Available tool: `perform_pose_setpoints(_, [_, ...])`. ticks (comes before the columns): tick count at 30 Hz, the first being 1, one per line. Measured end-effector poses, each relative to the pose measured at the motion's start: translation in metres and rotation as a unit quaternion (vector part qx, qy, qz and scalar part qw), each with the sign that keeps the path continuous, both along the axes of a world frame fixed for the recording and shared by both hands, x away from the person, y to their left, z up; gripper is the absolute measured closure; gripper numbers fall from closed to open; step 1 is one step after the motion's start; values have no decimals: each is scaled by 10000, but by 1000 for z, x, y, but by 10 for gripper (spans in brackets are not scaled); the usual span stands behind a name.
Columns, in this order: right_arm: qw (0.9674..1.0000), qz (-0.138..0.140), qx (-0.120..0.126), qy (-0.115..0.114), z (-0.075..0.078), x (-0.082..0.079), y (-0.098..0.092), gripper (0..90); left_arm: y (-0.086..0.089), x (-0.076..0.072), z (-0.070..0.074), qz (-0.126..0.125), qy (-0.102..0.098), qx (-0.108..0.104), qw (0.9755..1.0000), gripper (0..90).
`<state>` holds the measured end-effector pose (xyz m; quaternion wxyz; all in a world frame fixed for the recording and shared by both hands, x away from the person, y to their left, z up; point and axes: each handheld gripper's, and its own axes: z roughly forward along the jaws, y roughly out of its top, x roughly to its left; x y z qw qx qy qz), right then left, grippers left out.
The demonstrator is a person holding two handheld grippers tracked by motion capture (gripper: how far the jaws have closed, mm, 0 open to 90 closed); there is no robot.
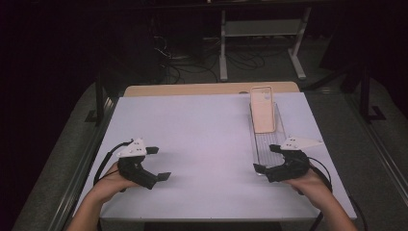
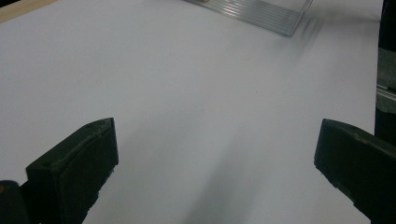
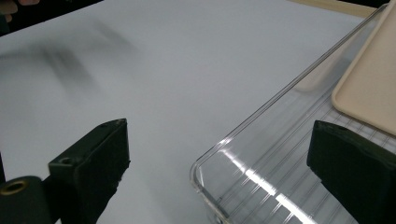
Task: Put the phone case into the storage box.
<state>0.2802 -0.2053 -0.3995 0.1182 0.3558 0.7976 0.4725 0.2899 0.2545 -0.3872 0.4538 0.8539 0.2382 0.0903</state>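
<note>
While both of my tongs stand with jaws apart and clamp nothing, the work in hand centres on the clear tray (image 1: 267, 144) at the right side of the white worktop (image 1: 202, 139). The tray runs lengthwise from near to far, and a beige phone case (image 1: 262, 109) rests on its far end, leaning up slightly. My right tongs (image 1: 268, 158) sit at the tray's near end, one jaw to the left of the near left corner and one over the tray itself; the right gripper view shows that rounded corner (image 3: 205, 177) between the jaws, not yet touched. My left tongs (image 1: 159, 163) hover over bare worktop well apart from the tray, at the near left.

I judge the tray light, stiff and slippery: thin clear plastic with a ribbed floor and a low raised rim. The rim near the corner looks the best hold, pinched across its wall. The phone case looks loose and could slide if the tray tilts.
</note>
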Motion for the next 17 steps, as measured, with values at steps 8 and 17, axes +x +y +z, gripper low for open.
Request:
perform_pose_setpoints(8, [10000,-5,-38,-37,-1,-3,0,55,0,0,0,-43,18,10,10000,0])
perform_pose_setpoints(17, [10000,10,-73,-41,-1,-4,0,57,0,0,-3,-70,10,50,10000,0])
